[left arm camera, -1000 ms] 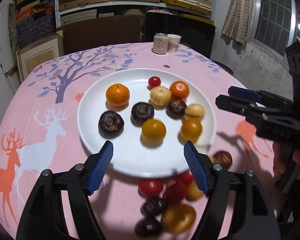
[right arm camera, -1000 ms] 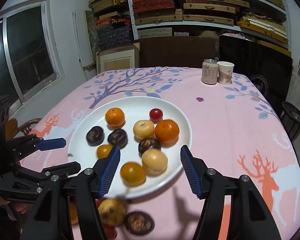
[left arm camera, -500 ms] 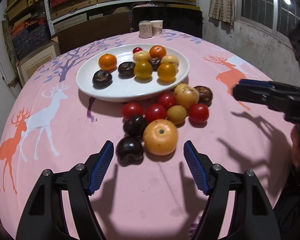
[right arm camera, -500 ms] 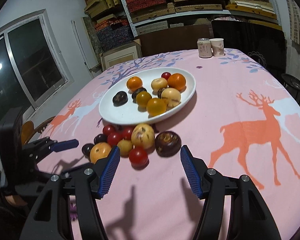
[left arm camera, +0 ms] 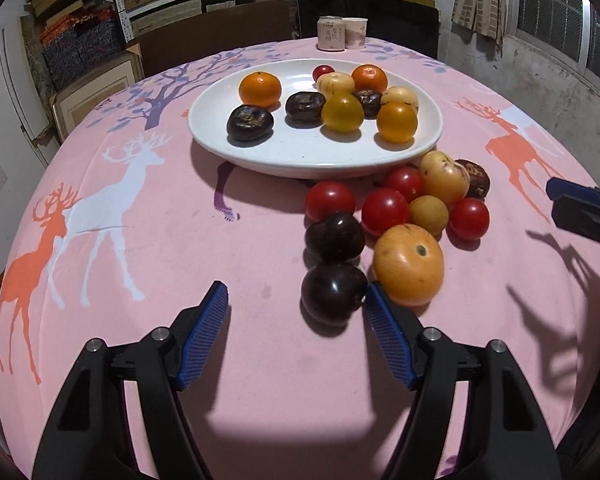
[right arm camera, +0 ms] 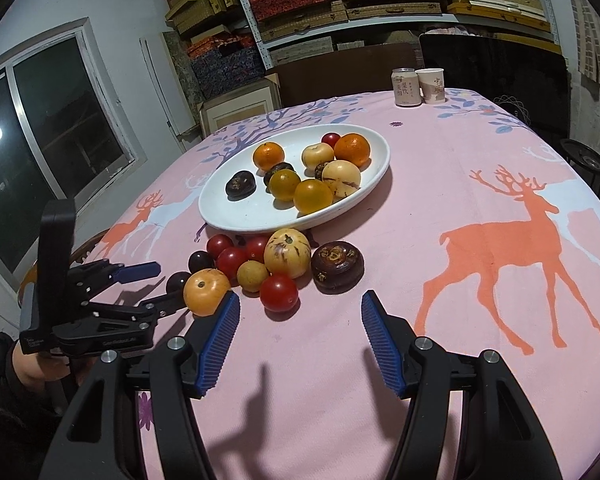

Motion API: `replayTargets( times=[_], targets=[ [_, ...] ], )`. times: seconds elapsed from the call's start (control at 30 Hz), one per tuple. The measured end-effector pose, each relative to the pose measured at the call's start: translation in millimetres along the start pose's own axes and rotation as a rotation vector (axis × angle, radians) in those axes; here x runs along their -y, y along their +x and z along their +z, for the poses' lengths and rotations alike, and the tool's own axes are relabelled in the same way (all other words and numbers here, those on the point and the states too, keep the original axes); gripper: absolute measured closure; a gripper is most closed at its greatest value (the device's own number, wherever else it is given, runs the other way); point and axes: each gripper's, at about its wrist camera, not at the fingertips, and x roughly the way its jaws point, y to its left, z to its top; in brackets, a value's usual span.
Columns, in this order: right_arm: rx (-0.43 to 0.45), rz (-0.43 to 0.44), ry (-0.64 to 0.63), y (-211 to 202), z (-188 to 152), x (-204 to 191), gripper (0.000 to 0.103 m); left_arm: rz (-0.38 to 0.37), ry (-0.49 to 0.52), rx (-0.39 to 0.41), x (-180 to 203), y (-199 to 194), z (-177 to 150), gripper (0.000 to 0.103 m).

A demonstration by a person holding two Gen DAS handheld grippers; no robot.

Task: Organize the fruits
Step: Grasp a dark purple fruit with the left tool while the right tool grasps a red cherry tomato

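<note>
The white plate (left arm camera: 260, 148) sits on the pink deer-print tablecloth (left arm camera: 140, 240) and serves as the landmark. On it lie nine fruits: two tangerines (left arm camera: 260, 89), two yellow-orange round fruits (left arm camera: 342, 112), two pale cream ones (left arm camera: 400, 99), three dark brown ones (left arm camera: 249, 122) and one small red tomato (left arm camera: 323, 72) at its far rim, though one dark fruit is half hidden behind the others.

Off the plate, in a heap touching its near rim, lie ten more: four red tomatoes (left arm camera: 330, 200), two dark plums (left arm camera: 334, 236), one large orange persimmon-like fruit (left arm camera: 408, 264), one pale streaked fruit (left arm camera: 443, 178), one small tan fruit (left arm camera: 429, 215) and one dark brown ridged fruit (left arm camera: 475, 178).

Beyond the plate, at the far table edge, stand one can (left arm camera: 331, 33) and one paper cup (left arm camera: 355, 32), side by side.

The left gripper (left arm camera: 296, 304) is spread wide, nearer than the heap from the plate. Its right pad (left arm camera: 384, 332) touches or nearly touches the nearest plum (left arm camera: 332, 298); the plum lies just inside that pad, and nothing is clamped.

The right gripper (right arm camera: 296, 312) is also spread wide and empty, on the near side of the heap from the plate, with one red tomato (right arm camera: 279, 292) just ahead of its open jaws.
</note>
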Motion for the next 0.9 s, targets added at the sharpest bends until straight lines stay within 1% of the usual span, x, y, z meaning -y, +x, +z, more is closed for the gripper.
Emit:
replayTargets(
  times=[0.03, 0.07, 0.1, 0.13, 0.17, 0.2, 0.23, 0.27, 0.33, 0.37, 0.43, 0.5, 0.57, 0.6, 0.7, 0.8, 0.87, 0.9],
  targets=[
    [-0.002, 0.000, -0.001, 0, 0, 0, 0.039, -0.004, -0.002, -0.009, 1, 3, 2, 0.036],
    [-0.003, -0.001, -0.002, 0, -1, 0, 0.039, -0.019, -0.005, -0.018, 2, 5, 2, 0.041],
    [-0.006, -0.003, -0.003, 1, -1, 0, 0.039, -0.041, 0.003, -0.022, 4, 5, 2, 0.051],
    [-0.010, -0.006, -0.005, 2, -1, 0, 0.039, -0.047, 0.016, -0.015, 7, 4, 2, 0.061],
    [-0.013, -0.009, -0.008, 2, -1, 0, 0.039, -0.046, 0.036, -0.009, 12, 2, 1, 0.067],
    [-0.015, -0.012, -0.011, 3, -1, 0, 0.039, -0.047, 0.057, -0.001, 16, 0, -1, 0.075],
    [-0.016, -0.015, -0.015, 4, -1, -1, 0.039, -0.040, 0.067, 0.003, 20, -1, -1, 0.075],
    [-0.019, -0.017, -0.018, 5, -1, -1, 0.039, -0.048, 0.067, 0.007, 21, -2, -2, 0.075],
    [-0.031, -0.010, -0.027, 7, -3, -3, 0.039, -0.088, 0.040, 0.021, 17, -6, -4, 0.075],
    [-0.041, -0.008, -0.035, 9, -3, -4, 0.039, -0.093, 0.026, 0.033, 15, -9, -5, 0.075],
    [-0.072, -0.009, -0.065, 15, -5, -10, 0.039, -0.111, -0.015, 0.076, 7, -17, -7, 0.075],
    [-0.098, -0.017, -0.091, 21, -6, -16, 0.039, -0.109, -0.076, 0.109, -4, -23, -10, 0.075],
    [-0.130, -0.033, -0.134, 30, -6, -25, 0.044, -0.108, -0.130, 0.124, -14, -26, -11, 0.075],
    [-0.141, -0.035, -0.155, 34, -6, -30, 0.048, -0.109, -0.150, 0.129, -19, -27, -11, 0.075],
    [-0.154, -0.067, -0.211, 47, 1, -41, 0.048, -0.107, -0.156, 0.135, -20, -27, -11, 0.075],
    [-0.176, -0.077, -0.196, 61, 8, -41, 0.049, -0.114, -0.149, 0.134, -20, -27, -11, 0.075],
    [-0.192, -0.068, -0.183, 69, 10, -39, 0.050, -0.123, -0.151, 0.126, -21, -25, -11, 0.075],
    [-0.199, -0.072, -0.179, 72, 11, -39, 0.052, -0.124, -0.153, 0.122, -21, -24, -11, 0.075]
  ],
)
